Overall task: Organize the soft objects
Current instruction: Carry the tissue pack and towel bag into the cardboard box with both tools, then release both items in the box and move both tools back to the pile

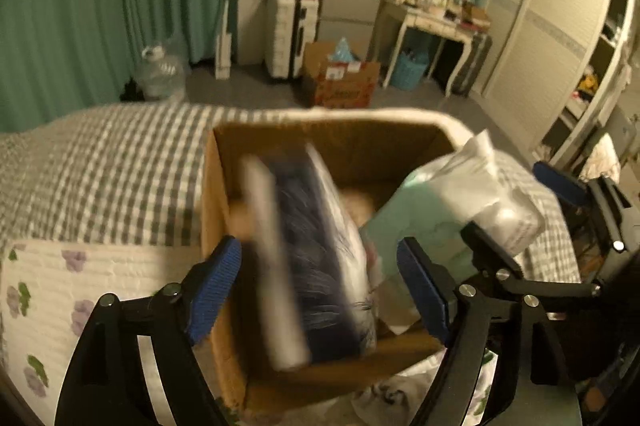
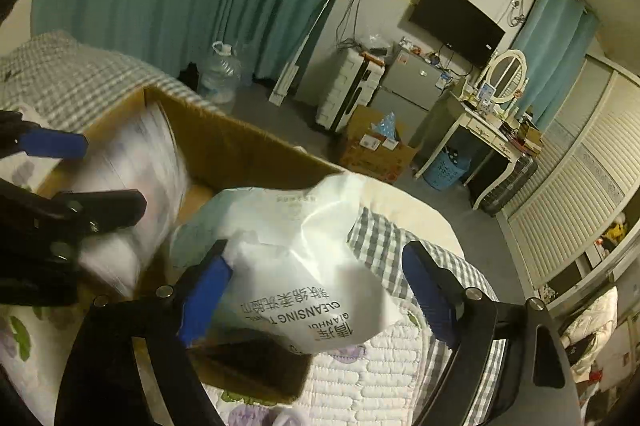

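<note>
Bedding fills the lower part of both views: a grey-and-white checked bed cover [image 1: 100, 166] with a quilted white blanket printed with purple flowers [image 1: 48, 274] laid over its near end. On that bedding sits an open cardboard box [image 1: 320, 134], the largest thing in front of me.

Inside the box, in my left wrist view, a dark blue packet in clear wrap [image 1: 320, 258] stands on edge, tilted and badly blurred. It lies between the blue pads of my left gripper [image 1: 320, 290], but both pads stand clear of it, so that gripper is spread wide and holds nothing.

Over the box's right wall hangs a white and pale green pack of cleansing towels [image 2: 304, 266], its printed label upside down to me. It leans partly into the box and partly over the checked cover. My right gripper [image 2: 320, 294] has its jaws wide apart around this pack; the left pad sits right against the wrapping, the right pad is well clear, so nothing is clamped.

My left gripper also shows at the left edge of the right wrist view, beside the blurred packet.
</note>
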Tool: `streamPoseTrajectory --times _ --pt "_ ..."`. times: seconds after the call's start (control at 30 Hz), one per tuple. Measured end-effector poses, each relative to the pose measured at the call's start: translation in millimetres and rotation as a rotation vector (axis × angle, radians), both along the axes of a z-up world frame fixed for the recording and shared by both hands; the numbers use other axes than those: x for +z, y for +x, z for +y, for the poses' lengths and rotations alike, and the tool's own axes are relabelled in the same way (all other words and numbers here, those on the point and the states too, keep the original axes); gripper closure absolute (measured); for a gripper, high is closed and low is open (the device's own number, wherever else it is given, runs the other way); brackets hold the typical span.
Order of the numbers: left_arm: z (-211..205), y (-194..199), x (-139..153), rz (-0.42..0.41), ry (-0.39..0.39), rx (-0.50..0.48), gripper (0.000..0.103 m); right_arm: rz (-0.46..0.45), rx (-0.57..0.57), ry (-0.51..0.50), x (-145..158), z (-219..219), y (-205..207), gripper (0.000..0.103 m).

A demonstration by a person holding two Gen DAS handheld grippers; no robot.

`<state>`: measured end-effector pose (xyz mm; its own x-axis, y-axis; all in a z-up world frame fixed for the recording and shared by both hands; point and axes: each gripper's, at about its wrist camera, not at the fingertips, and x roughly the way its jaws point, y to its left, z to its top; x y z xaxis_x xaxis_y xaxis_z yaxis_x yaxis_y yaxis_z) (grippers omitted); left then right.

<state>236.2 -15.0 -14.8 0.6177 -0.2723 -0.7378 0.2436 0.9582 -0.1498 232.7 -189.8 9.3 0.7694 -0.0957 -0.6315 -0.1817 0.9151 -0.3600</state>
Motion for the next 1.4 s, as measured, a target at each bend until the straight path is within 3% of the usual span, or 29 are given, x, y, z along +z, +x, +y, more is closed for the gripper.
streamPoseTrajectory --times 0.13,0.4,0.6,0.73,0.87,1.1,1.23,1.4 --pt "6 -18 28 -0.076 -0.003 0.014 0.019 -0.038 -0.007 0.002 18 -2 -13 0.017" --pt "31 -50 76 -0.155 -0.097 0.048 0.018 -0.12 0.003 0.168 70 -18 -52 0.017" --pt "38 -92 115 -0.249 -0.125 0.065 0.018 -0.207 -0.003 0.248 113 -35 -99 0.009" --pt "44 -129 137 -0.324 -0.143 0.09 0.003 -0.256 -0.001 0.289 141 -43 -135 0.0" --pt "47 -161 150 -0.387 -0.144 0.108 0.0 -0.282 0.022 0.332 157 -47 -169 0.0" --pt "58 -196 151 -0.45 -0.148 0.145 0.0 -0.317 0.016 0.348 172 -48 -214 0.0" --pt "61 -204 140 -0.461 -0.163 0.147 0.0 -0.336 0.025 0.349 175 -51 -236 0.0" --pt "58 -198 112 -0.424 -0.113 0.145 0.0 -0.316 0.014 0.334 164 -55 -244 0.0"
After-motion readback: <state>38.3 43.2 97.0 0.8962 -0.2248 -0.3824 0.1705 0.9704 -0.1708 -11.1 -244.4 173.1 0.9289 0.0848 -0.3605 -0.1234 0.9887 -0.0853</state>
